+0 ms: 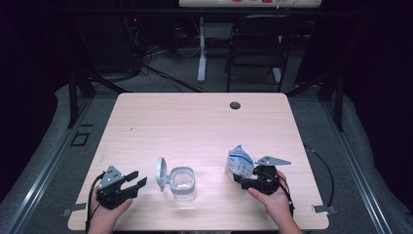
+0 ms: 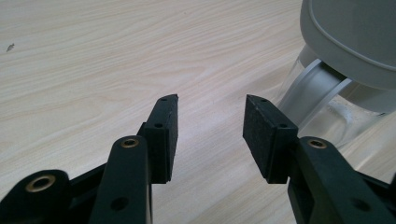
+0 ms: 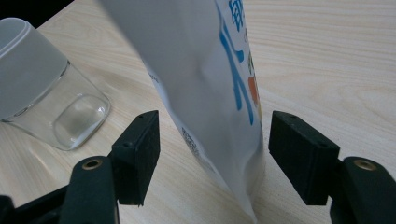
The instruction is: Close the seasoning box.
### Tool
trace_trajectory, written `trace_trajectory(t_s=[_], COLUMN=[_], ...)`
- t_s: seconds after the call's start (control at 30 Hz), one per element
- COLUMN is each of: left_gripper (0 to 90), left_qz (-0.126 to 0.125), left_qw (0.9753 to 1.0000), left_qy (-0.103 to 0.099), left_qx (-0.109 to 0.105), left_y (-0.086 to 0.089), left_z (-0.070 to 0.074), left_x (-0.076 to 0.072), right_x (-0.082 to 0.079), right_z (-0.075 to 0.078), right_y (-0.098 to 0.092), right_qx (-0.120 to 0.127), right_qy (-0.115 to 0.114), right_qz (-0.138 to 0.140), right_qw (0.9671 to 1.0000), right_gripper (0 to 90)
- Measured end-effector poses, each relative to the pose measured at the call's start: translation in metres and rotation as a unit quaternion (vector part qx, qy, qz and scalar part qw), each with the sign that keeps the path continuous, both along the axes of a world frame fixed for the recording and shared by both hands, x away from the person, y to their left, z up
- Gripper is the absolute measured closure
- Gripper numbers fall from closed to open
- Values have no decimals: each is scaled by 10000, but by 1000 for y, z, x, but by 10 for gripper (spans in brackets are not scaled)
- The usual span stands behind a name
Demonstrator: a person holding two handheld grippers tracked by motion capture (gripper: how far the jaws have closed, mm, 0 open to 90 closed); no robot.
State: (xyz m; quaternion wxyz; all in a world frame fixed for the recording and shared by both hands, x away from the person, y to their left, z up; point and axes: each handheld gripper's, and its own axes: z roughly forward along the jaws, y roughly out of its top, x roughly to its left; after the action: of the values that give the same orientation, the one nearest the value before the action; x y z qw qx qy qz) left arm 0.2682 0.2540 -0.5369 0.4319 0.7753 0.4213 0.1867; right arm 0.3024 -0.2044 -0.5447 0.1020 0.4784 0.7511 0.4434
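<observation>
1. A pale wooden tabletop (image 1: 195,122) carries a clear glass jar (image 1: 183,184) and a white pouch with blue print (image 1: 239,163), both in its near half.
2. The jar stands upright near the tabletop's 6 o'clock edge, its grey hinged lid (image 1: 161,174) swung open and standing up at the jar's 9 o'clock side.
3. The left hand-held gripper (image 1: 132,181) sits at the jar's 9 o'clock, near the lid but apart from it. In the left gripper view its jaws are spread wide with only bare wood between them, and the lid (image 2: 355,37) and jar (image 2: 327,107) show at the upper right.
4. The pouch stands upright at the jar's 3 o'clock, apart from it.
5. The right hand-held gripper (image 1: 242,181) is at the pouch's lower edge. In the right gripper view its jaws are open with the pouch (image 3: 205,93) standing between them; a gap shows on each side, so neither pad presses it.
6. The same view shows the jar (image 3: 46,88) at the far left.
</observation>
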Motion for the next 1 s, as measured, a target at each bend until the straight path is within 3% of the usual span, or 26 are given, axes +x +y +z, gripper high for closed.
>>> trace_trajectory(t_s=[0.37, 0.4, 0.43, 0.7, 1.0], left_gripper=[557, 557, 557, 557, 556], left_qz=[0, -3, -3, -5, -24], left_qw=[10000, 10000, 10000, 10000, 10000], left_qy=[13, 14, 14, 14, 30], left_qx=[4, 13, 9, 12, 41], left_y=[0, 0, 0, 0, 0], left_z=[-1, -1, -1, -1, -1], left_x=[0, 0, 0, 0, 0], right_x=[4, 4, 5, 7, 10], right_z=[-6, -6, -7, -11, -15], right_y=[3, 3, 3, 3, 4], right_qx=[26, -54, 38, 60, -33], right_qy=[68, 79, 109, 167, 220], right_qz=[-31, -48, -28, -54, -59], right_qw=[10000, 9999, 9999, 9998, 9997], right_gripper=[342, 342, 343, 343, 343])
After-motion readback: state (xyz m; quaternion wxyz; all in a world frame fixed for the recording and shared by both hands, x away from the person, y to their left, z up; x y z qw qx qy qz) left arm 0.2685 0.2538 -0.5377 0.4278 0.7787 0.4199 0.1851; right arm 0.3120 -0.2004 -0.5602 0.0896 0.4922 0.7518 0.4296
